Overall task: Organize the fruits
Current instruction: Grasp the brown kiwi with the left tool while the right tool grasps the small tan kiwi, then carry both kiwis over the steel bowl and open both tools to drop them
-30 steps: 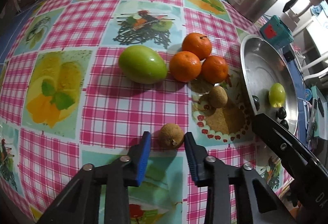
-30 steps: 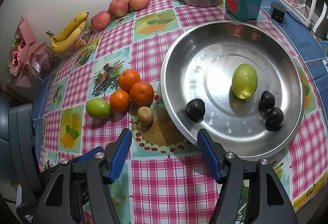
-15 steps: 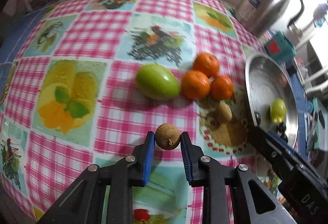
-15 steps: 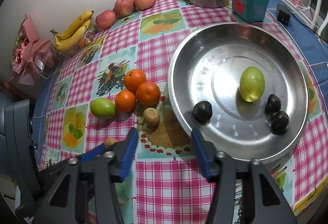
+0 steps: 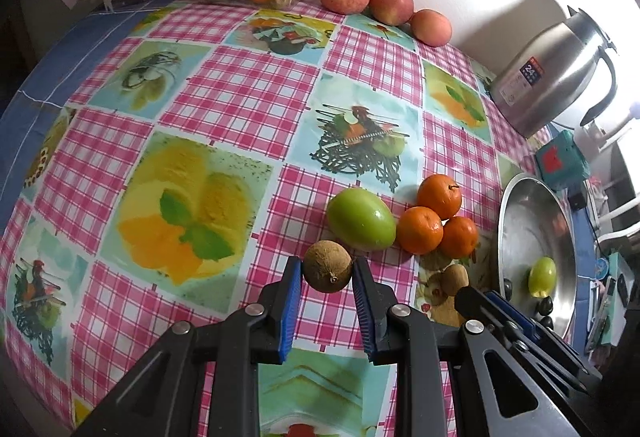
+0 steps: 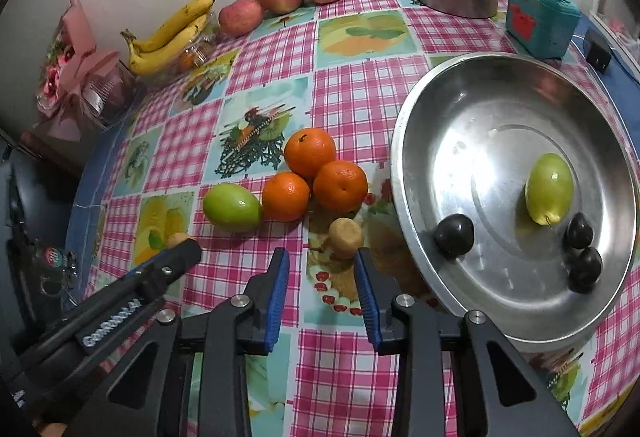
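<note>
Since the earlier frame the left gripper (image 5: pixel 327 277) has closed on the brown kiwi (image 5: pixel 327 266) that lay on the tablecloth (image 5: pixel 248 97) between its pads, and it now holds it clamped and lifted clear of the cloth, in front of the green fruit (image 5: pixel 361 219). The right gripper (image 6: pixel 322 275) has just been closing its jaws; they stand apart with nothing pressed between them, and the second kiwi (image 6: pixel 345 238) sits on the cloth just ahead of the tips, nearer the right-hand pad. Three oranges (image 6: pixel 310 152) lie touching one another beside the green fruit. The steel pan (image 6: pixel 440 109) holds a pale green fruit (image 6: pixel 549 188) and three dark fruits (image 6: pixel 454 235).
</note>
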`<state>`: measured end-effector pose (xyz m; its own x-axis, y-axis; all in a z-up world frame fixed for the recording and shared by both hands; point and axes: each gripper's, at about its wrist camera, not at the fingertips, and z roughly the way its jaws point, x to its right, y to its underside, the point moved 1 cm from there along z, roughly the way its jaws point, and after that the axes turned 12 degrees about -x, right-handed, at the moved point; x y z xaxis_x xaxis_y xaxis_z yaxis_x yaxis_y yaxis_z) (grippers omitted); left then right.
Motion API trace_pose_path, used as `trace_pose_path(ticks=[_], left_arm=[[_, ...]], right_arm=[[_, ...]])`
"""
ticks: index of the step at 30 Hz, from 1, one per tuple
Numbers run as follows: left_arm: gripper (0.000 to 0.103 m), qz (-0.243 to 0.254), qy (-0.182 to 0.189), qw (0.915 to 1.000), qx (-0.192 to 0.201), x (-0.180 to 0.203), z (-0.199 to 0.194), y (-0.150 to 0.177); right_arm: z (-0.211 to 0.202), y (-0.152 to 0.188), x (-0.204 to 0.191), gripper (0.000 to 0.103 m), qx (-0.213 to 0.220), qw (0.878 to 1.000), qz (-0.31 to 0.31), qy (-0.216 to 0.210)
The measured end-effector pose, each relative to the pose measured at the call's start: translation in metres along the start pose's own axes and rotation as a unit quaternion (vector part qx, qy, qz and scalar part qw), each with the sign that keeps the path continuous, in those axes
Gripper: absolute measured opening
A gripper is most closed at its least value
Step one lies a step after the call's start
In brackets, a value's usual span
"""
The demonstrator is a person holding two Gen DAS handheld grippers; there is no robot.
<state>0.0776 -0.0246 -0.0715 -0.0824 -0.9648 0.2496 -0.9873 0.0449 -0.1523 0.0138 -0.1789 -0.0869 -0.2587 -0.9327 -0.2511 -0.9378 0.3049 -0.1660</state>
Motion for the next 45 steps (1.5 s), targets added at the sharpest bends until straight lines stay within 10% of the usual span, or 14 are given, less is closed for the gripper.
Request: trace_pose_path(ticks=[45], left_arm=[[0.028, -0.019, 0.007, 0.9998, 0.004, -0.004, -0.01, -0.015]], right_arm=[[0.007, -0.022, 0.001, 0.024, -0.008, 1.0, 0.011, 0.002]])
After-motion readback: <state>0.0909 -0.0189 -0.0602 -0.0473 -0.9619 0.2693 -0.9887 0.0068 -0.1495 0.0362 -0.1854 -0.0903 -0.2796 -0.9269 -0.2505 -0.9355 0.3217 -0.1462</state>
